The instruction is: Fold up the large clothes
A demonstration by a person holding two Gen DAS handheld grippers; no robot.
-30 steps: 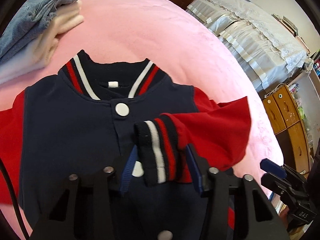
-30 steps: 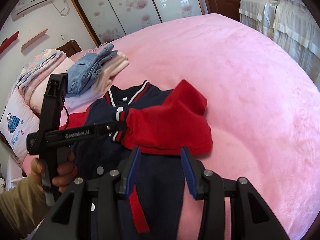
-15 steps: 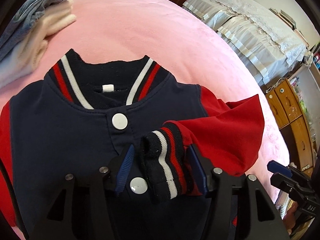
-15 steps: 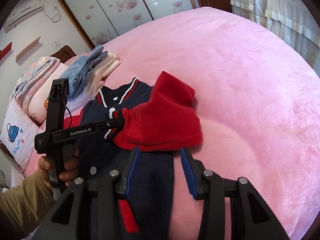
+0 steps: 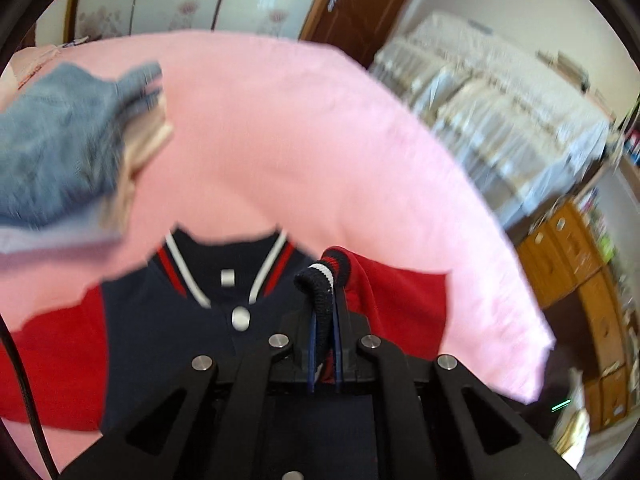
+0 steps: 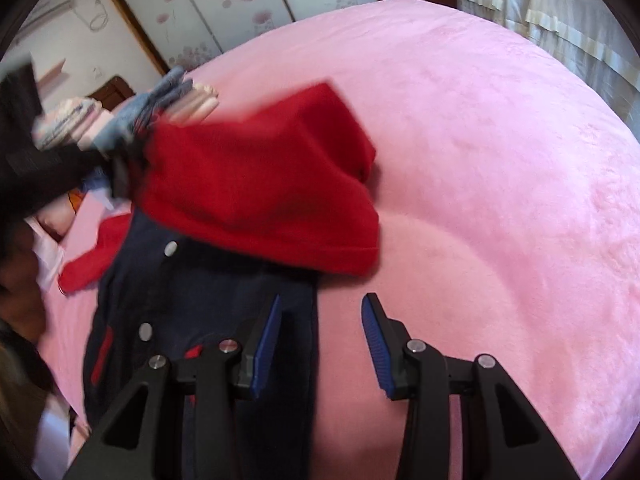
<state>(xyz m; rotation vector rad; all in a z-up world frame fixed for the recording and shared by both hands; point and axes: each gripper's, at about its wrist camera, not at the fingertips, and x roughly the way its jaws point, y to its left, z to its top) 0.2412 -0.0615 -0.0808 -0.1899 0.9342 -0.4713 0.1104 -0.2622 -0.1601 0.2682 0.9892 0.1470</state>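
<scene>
While the navy jacket (image 5: 168, 340) lies low in frame on the pink bed (image 5: 320, 140), the left gripper (image 5: 324, 344) pinches its striped cuff (image 5: 324, 280); the right gripper (image 6: 320, 344) gapes empty at bottom centre.

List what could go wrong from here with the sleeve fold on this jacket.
1. The left gripper, whose jaws have just been closing, is shut on only the striped cuff; the thick ribbing could slip out while the red sleeve hangs lifted.
2. That sleeve is bunched, so it may land creased on the navy jacket body.
3. The right gripper is open and holds nothing, straddling the jacket's edge, so pulling the sleeve could drag the jacket across the pink blanket.
</scene>
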